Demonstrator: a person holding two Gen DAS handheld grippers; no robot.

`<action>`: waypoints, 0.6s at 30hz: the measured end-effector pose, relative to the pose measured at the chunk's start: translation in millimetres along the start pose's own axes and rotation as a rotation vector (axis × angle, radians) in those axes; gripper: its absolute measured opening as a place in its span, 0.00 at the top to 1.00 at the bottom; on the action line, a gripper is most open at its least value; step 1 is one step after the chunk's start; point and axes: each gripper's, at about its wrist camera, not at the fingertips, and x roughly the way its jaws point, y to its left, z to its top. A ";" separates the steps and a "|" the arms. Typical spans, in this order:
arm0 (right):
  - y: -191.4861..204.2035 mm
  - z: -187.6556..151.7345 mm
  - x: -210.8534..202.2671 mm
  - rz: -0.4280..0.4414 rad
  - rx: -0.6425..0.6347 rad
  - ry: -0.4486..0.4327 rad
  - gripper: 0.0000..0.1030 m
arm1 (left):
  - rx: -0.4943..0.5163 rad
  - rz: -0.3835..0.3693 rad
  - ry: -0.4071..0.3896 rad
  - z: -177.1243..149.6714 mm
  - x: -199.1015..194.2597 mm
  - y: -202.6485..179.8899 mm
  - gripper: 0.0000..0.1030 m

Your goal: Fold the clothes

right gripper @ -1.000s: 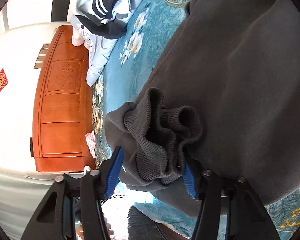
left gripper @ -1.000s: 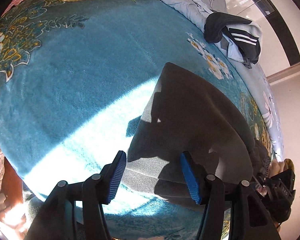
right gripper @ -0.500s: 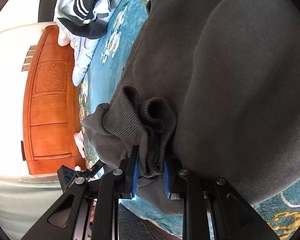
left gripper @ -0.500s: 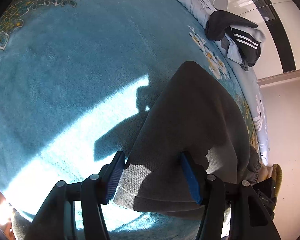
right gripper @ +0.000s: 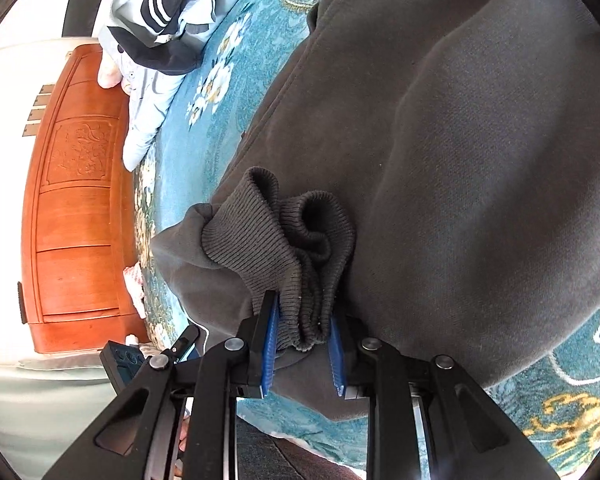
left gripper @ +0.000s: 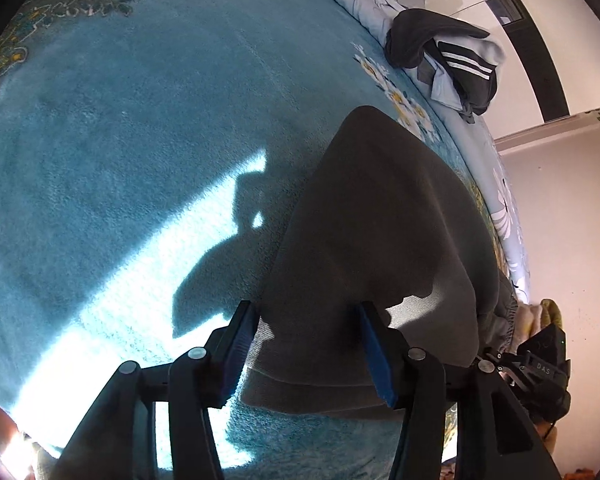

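A dark grey sweatshirt (left gripper: pixel 380 216) lies on a teal floral blanket (left gripper: pixel 140 128) on a bed. In the left wrist view my left gripper (left gripper: pixel 306 350) is open, its blue pads astride the garment's near hem, not closed on it. In the right wrist view the same sweatshirt (right gripper: pixel 480 120) fills the right side. My right gripper (right gripper: pixel 302 344) is shut on its bunched ribbed cuff (right gripper: pixel 284 240), which stands up between the pads.
A pile of dark and pale-blue striped clothes (left gripper: pixel 452 56) sits at the far bed edge, also in the right wrist view (right gripper: pixel 164 12). An orange wooden headboard (right gripper: pixel 76 200) stands at left. A sunlit patch crosses the blanket (left gripper: pixel 112 312).
My right gripper closed on the ribbed cuff and now holds it, with the cuff bunched higher. My left gripper stayed open and moved closer over the hem.
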 end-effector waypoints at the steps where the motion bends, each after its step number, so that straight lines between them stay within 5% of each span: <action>1: 1.8 -0.9 0.0 -0.008 0.002 0.000 0.76 | -0.010 -0.014 -0.006 -0.2 -0.7 2.3 0.47; 8: 9.4 -5.0 -0.6 -0.071 -0.009 -0.007 0.76 | -0.035 -0.039 -0.071 -4.9 -10.7 2.8 0.77; 18: 50.1 -17.4 8.6 -0.115 -0.143 0.011 0.77 | -0.036 -0.047 -0.219 16.7 -66.8 9.1 0.83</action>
